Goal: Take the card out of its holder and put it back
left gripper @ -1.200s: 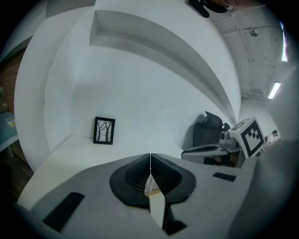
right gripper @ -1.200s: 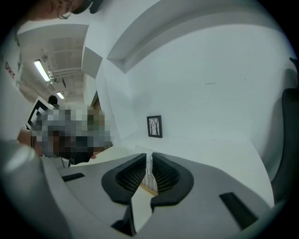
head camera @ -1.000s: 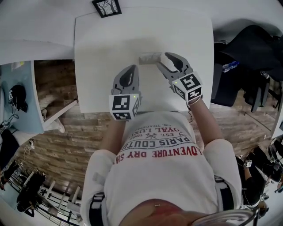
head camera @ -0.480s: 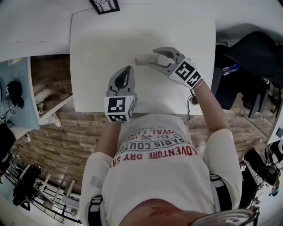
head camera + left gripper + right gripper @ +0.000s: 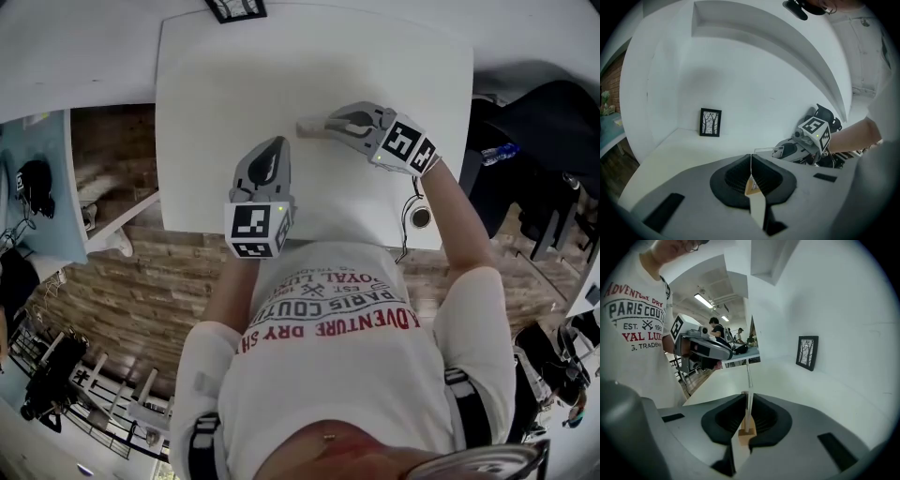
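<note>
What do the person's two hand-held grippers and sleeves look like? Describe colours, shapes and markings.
The left hand-held gripper and right hand-held gripper are grey shells tapering to two jaws lined with black ribbed pads. Each carries a white cube with black square markers. The sleeves are short and white.

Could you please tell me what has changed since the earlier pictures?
The right tool turned leftward, and its jaws are closing on the holder. The left tool stayed shut over the table; the holder kept its place.
</note>
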`<state>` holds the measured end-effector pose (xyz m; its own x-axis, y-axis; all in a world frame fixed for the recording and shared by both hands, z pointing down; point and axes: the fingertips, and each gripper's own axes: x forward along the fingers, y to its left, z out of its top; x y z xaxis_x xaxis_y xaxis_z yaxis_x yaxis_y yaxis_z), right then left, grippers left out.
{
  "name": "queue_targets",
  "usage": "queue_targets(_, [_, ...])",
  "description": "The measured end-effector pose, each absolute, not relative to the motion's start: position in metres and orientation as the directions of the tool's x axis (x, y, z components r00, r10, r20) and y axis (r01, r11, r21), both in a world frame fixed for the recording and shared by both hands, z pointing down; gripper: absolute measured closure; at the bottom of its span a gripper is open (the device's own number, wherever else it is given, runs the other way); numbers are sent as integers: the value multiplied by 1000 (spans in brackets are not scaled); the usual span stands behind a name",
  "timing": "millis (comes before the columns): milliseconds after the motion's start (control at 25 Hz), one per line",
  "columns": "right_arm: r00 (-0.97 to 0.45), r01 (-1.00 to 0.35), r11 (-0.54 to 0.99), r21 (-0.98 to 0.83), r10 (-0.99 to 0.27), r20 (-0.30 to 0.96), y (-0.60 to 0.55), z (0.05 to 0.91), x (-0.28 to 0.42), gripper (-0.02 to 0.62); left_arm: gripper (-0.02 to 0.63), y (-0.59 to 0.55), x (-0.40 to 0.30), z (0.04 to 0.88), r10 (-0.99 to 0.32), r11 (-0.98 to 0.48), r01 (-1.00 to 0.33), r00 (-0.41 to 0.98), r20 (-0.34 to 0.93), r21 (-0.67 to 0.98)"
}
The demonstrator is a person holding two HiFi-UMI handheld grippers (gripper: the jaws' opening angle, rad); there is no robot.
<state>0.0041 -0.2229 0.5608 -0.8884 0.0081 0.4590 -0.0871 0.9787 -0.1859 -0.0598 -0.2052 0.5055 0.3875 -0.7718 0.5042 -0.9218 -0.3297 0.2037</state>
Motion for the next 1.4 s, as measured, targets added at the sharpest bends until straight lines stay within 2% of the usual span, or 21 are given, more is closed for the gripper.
queue_targets(280, [-885,0,987,-161,75,459,-216,558,3,558,581,-205,-64,506,-766,-313,-922,388,513,230])
queue_targets(600, [-882,32,987,-158,102,460,-215,554,2,560,581,-206,-63,507,-763,-298,-915,400,508,273])
queue_targets(1040, [-899,27,995,-100,67,432,-217,517,2,560,580,-209,-65,498,-772,-307,-910,409,486,278])
queue_targets(1400, [-925,-80,997,-21,-66,373,-207,469,4,560,581,-202,-65,471,-803,-341,-903,425,418,263])
